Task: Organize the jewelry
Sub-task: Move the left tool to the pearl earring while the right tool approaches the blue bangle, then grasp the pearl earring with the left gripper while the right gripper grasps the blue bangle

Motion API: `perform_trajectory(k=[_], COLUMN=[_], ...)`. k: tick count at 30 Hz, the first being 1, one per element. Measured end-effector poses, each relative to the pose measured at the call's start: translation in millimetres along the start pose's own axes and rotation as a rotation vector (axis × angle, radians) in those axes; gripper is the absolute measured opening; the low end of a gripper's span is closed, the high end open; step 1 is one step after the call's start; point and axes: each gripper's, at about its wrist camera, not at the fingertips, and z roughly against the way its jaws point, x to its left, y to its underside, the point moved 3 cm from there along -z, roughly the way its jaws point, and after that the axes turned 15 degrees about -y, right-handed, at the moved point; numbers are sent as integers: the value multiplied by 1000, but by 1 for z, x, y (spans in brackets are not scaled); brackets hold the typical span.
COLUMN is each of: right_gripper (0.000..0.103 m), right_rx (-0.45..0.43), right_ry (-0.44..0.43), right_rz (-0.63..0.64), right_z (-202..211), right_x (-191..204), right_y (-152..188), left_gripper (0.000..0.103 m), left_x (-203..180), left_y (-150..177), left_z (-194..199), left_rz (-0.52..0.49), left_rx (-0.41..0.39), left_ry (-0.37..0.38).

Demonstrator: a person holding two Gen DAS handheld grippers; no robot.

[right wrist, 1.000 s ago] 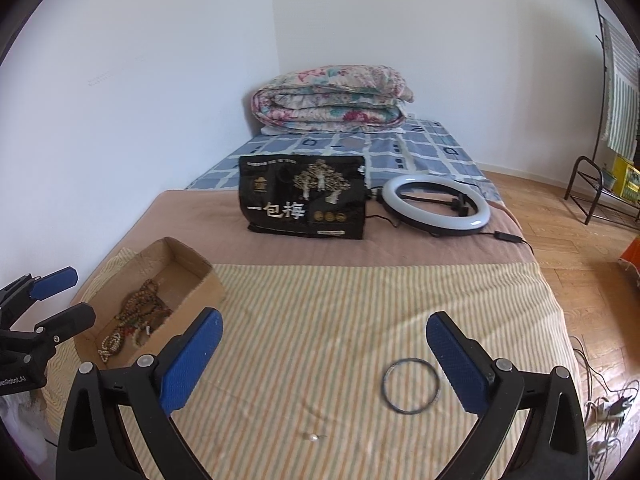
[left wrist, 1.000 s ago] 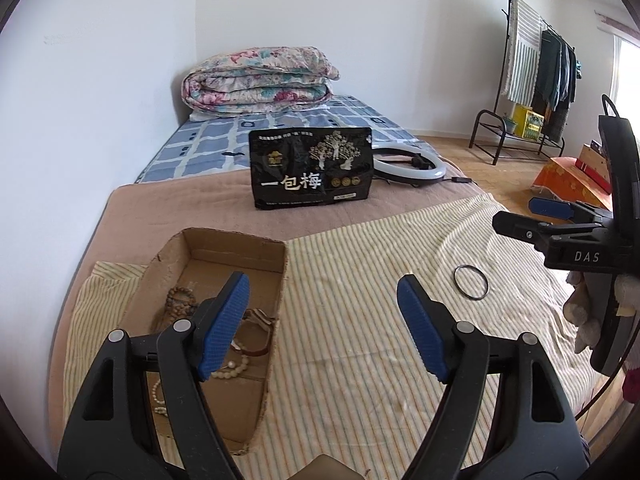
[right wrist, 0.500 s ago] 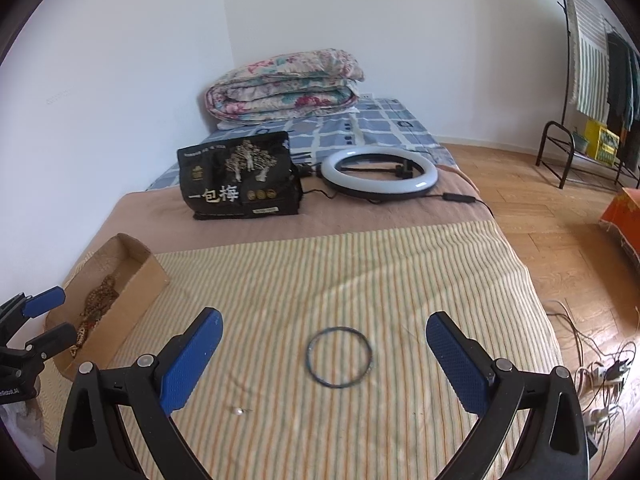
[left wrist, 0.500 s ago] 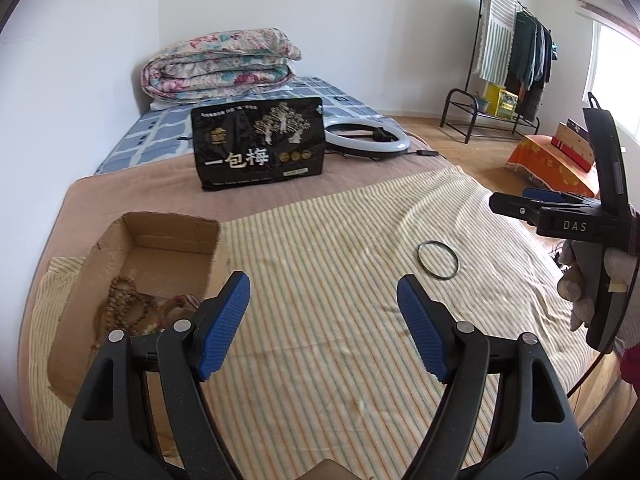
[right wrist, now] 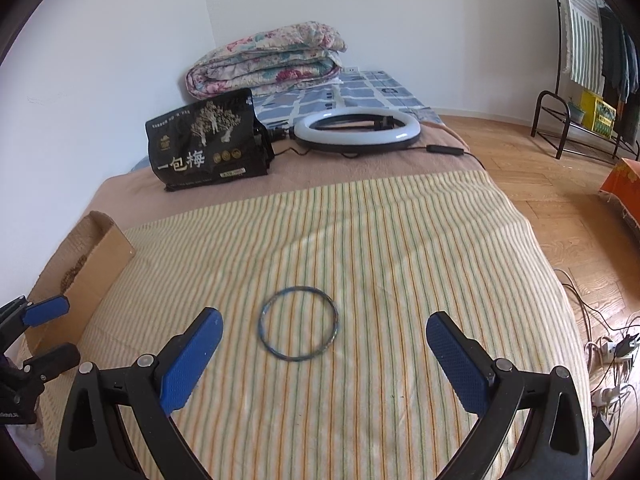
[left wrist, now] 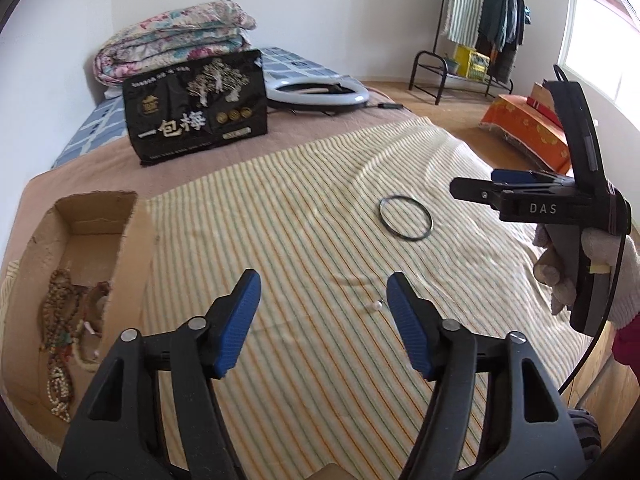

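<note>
A thin dark bangle lies flat on the striped cloth, also in the left wrist view. My right gripper is open and empty just short of the bangle, which lies ahead between its fingertips. My left gripper is open and empty over the cloth. A small white bead lies by its right fingertip. The cardboard box at the left holds bead necklaces. The right gripper also shows in the left wrist view.
A black snack bag stands at the back of the bed, a ring light beside it, a folded quilt behind. The bed edge and wood floor with cables are on the right. A clothes rack stands far right.
Both grippers moved forward and down over the striped cloth. The bangle now lies closer to the right gripper's fingertips, and the left gripper has swung right, away from the box.
</note>
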Motion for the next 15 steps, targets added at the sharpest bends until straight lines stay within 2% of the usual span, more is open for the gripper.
perform_trajectory(k=[2,11,15], right_gripper=[103,99,95], right_rx=[9,54,81], right_ry=[-6,-62,-81], right_rz=[-4,17,43], right_z=[-5,-29,-41], right_x=[-4,-7,-2], right_y=[4,20,23], left_gripper=[55,32,32], left_x=[-8,-43,-49], left_y=[4,24,27], left_z=[-8,-35,-46], left_rz=[-17,-100,-104], left_rx=[17,77,95], left_ry=[21,82,91])
